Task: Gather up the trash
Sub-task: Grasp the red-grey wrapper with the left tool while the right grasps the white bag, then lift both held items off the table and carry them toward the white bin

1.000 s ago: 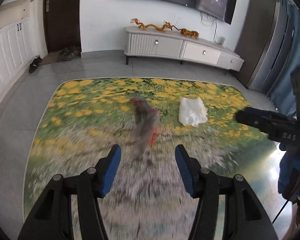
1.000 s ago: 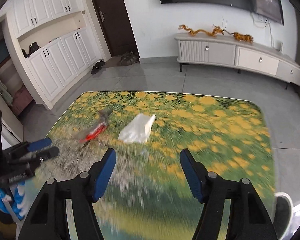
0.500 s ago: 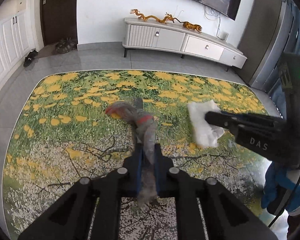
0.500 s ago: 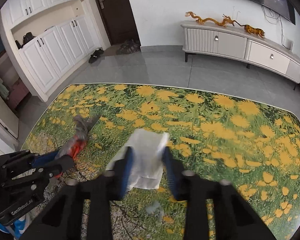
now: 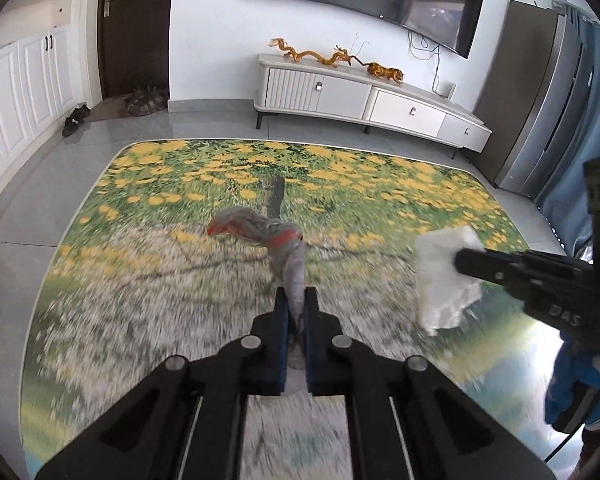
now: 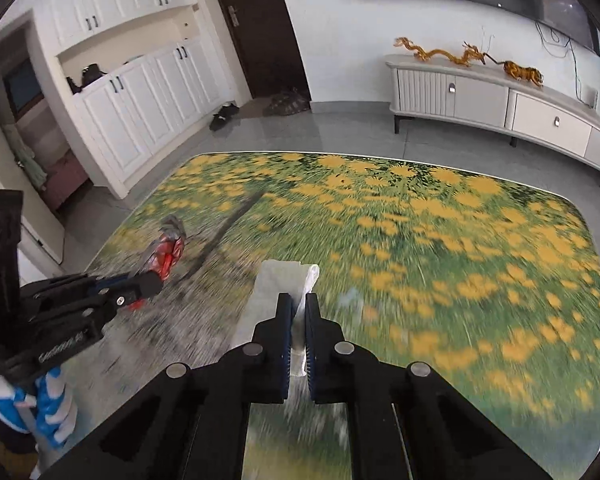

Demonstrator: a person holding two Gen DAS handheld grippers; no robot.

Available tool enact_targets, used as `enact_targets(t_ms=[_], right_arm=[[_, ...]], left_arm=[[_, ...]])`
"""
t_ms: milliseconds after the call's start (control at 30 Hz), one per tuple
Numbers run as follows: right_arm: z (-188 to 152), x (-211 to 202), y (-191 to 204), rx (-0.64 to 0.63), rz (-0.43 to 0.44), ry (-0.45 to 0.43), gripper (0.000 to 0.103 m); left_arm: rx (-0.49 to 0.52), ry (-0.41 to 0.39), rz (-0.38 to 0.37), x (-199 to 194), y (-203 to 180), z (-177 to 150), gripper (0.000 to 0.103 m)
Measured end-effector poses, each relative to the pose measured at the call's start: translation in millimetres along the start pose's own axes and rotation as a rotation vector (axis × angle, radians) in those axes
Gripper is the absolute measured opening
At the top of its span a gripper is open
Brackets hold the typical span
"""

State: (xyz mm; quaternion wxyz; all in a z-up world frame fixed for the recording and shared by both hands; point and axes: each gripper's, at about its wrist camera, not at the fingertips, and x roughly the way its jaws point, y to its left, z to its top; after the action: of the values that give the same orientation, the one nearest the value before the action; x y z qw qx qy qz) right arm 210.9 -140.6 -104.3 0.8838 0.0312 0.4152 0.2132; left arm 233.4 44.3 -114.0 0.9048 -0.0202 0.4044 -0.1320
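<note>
Both jaws clamped: left gripper [image 5: 295, 312] on the grey-red wrapper [image 5: 276, 240] at 12 o'clock, right gripper [image 6: 298, 320] on the white tissue [image 6: 278, 292]; lift straight off the worktop [image 6: 440, 248], keep squeezing.

Twisted wrapper [image 5: 274, 240] in the left hand-held gripper [image 5: 295, 307] over the counter [image 5: 148, 288], crumpled tissue [image 6: 278, 292] in the right hand-held gripper [image 6: 298, 312] to its right, cabinet [image 5: 364, 98] behind against the wall
</note>
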Motion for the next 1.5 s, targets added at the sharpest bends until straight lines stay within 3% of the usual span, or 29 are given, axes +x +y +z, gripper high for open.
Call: enact_targets(t_ms=[300,600,1100,1500], right_arm=[[-44.2,-98.8,9.8,-0.011,-0.010,-0.083,0.006],[-80.2,-172.5,12.4,0.016,-0.046,-0.171,0.006],[-112.6,-226.8,-18.6,0.116,-0.078,-0.256,0.006],[-135.4,-244.9,-37.7,0.171,-0.055,-0.299,0.006]], left_arm=[[0.069,-0.099,0.114,-74.6,-51.9,-32.1,0.005],[0.139,-0.180,0.160,-126.9,-92.1,-52.6,0.005],[0.229,-0.232,0.163,-153.8,-142.4,-66.8,0.005],[0.289,-0.233,0.214,-161.9,-177.7,-71.5,0.006]])
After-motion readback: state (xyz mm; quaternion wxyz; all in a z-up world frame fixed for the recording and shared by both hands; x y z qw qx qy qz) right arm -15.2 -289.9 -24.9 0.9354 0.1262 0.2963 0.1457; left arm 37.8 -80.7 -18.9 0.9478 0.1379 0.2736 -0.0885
